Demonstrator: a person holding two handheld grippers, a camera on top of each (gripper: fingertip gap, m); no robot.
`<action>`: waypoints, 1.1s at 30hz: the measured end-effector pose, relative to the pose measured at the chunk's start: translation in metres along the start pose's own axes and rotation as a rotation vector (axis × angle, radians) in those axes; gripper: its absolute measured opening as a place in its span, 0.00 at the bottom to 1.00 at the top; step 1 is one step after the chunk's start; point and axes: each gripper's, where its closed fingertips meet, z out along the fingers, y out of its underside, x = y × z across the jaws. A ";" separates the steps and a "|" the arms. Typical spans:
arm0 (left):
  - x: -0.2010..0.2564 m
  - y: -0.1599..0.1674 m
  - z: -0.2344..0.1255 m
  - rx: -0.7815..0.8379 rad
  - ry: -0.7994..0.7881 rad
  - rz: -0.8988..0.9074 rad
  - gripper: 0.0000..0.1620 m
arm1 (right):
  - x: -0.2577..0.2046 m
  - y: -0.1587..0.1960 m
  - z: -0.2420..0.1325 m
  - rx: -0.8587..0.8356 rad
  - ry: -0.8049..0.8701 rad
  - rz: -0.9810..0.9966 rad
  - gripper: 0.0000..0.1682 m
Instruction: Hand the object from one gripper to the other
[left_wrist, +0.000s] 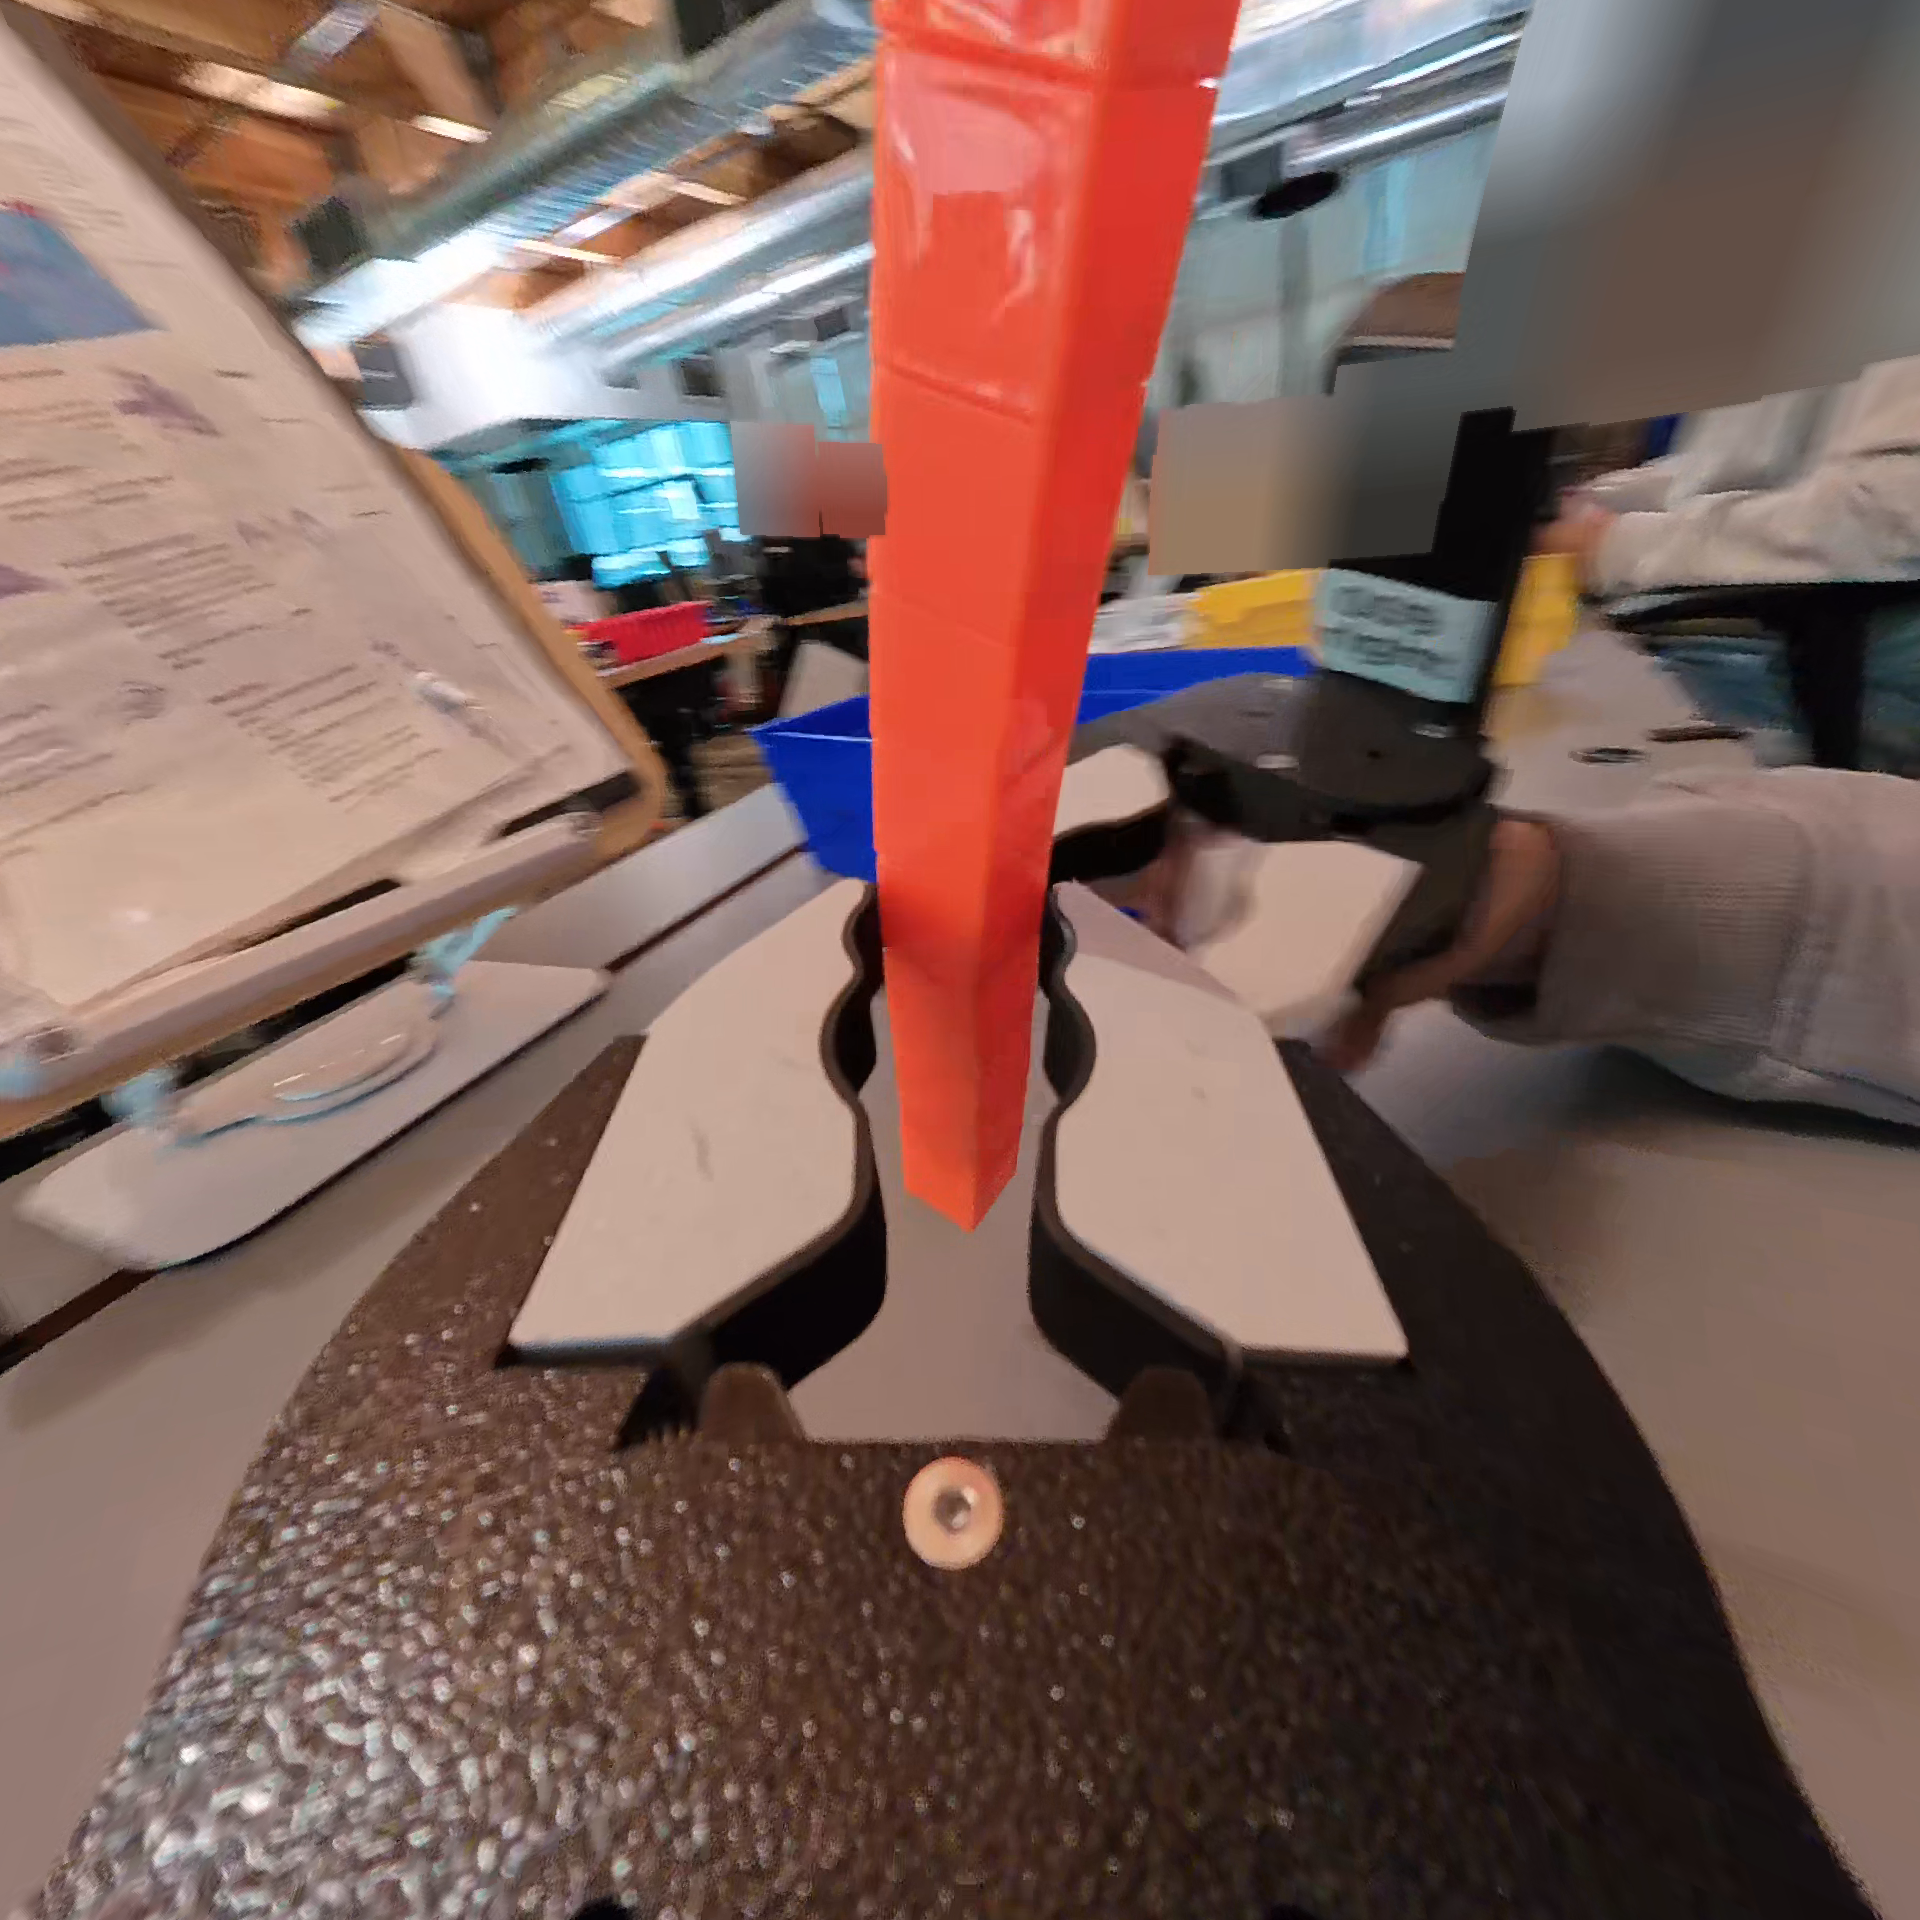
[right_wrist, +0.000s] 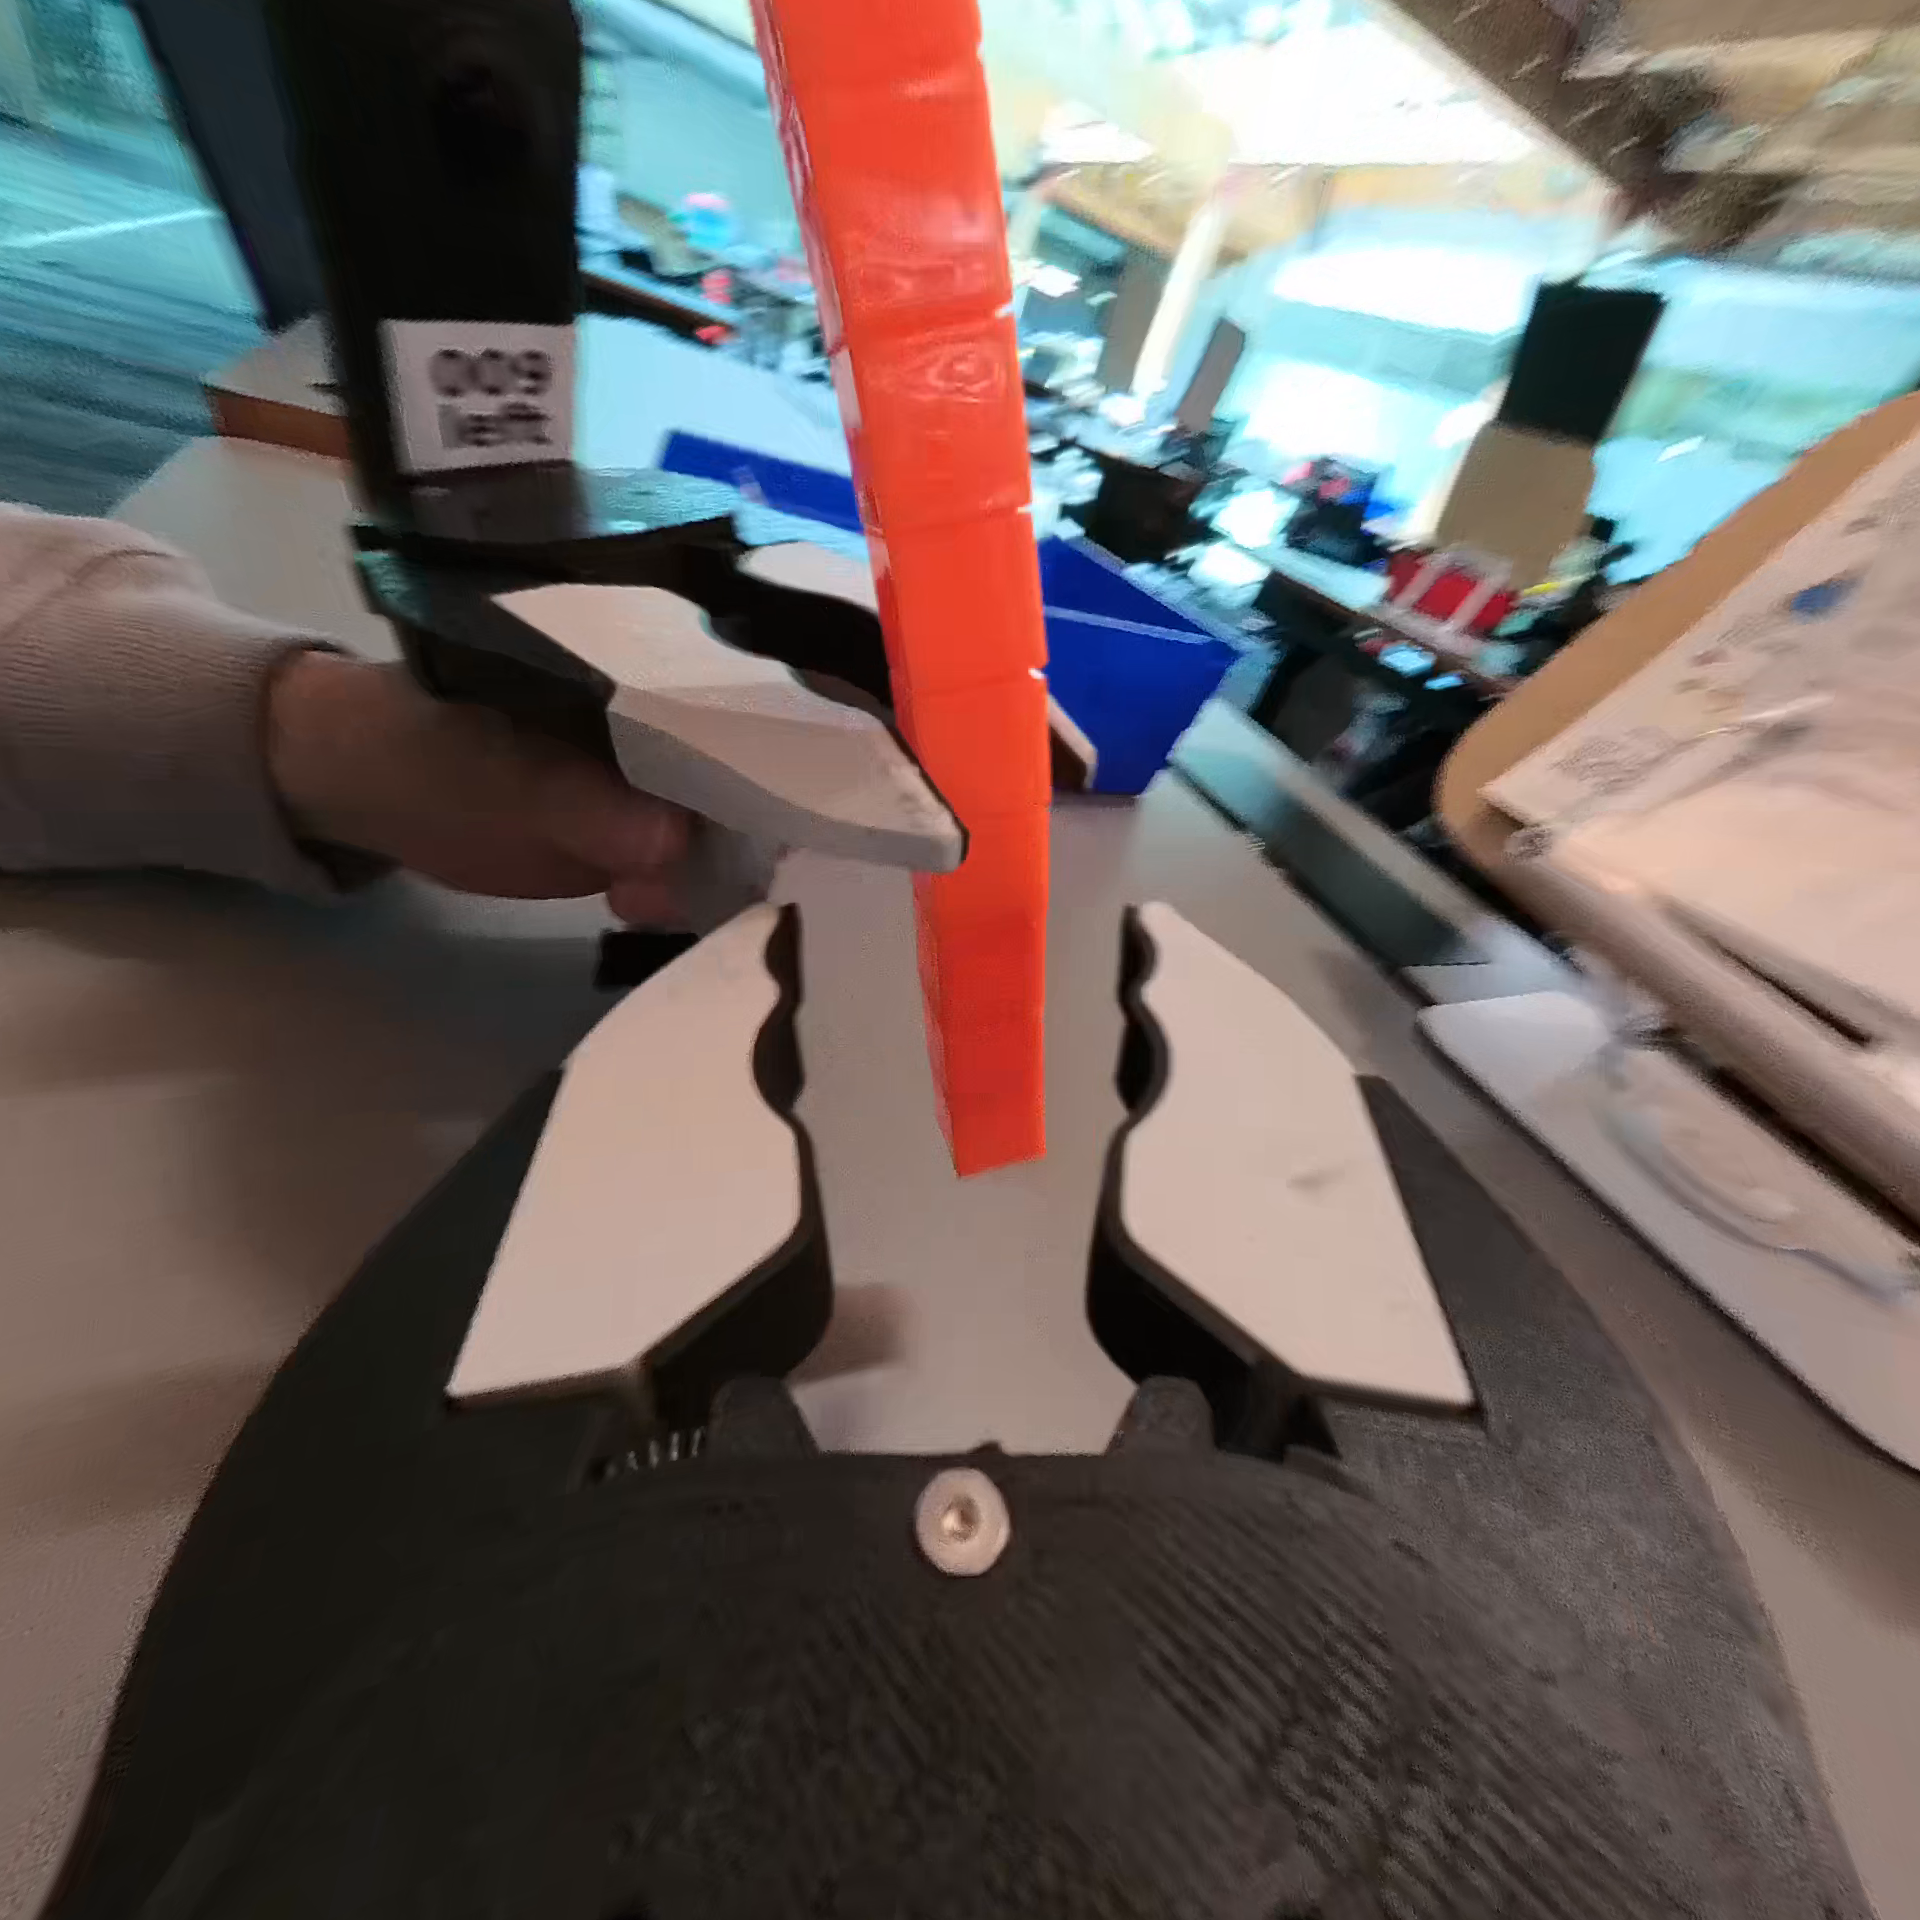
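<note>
A long orange bar of stacked blocks (left_wrist: 977, 623) stands upright. My left gripper (left_wrist: 961, 914) is shut on its lower part, and the bar's end hangs down between the fingers. In the right wrist view the same bar (right_wrist: 966, 623) hangs with its lower end between the fingers of my right gripper (right_wrist: 961, 914), which is open and not touching it. The left gripper (right_wrist: 997, 790) shows there from the left, clamped on the bar just above. The right gripper (left_wrist: 1101, 831) shows behind the bar in the left wrist view.
A blue bin (left_wrist: 821, 779) stands behind the bar, also in the right wrist view (right_wrist: 1132, 665). A tilted board with papers (left_wrist: 208, 623) stands on the grey table (left_wrist: 1662, 1299); it shows at the right (right_wrist: 1714, 727). A person's hand (right_wrist: 468, 769) holds the left gripper. My left and right fingertips are right by each other.
</note>
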 end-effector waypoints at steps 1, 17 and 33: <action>-0.012 0.001 -0.002 -0.021 -0.084 0.026 0.17 | 0.003 -0.003 -0.002 0.016 0.032 -0.028 0.43; -0.044 0.021 -0.008 -0.392 -0.533 0.754 0.17 | 0.024 -0.045 -0.010 0.369 0.193 0.403 0.17; 0.047 0.008 0.005 -0.002 0.333 -0.233 0.33 | 0.050 -0.073 -0.072 0.788 -0.292 0.782 0.14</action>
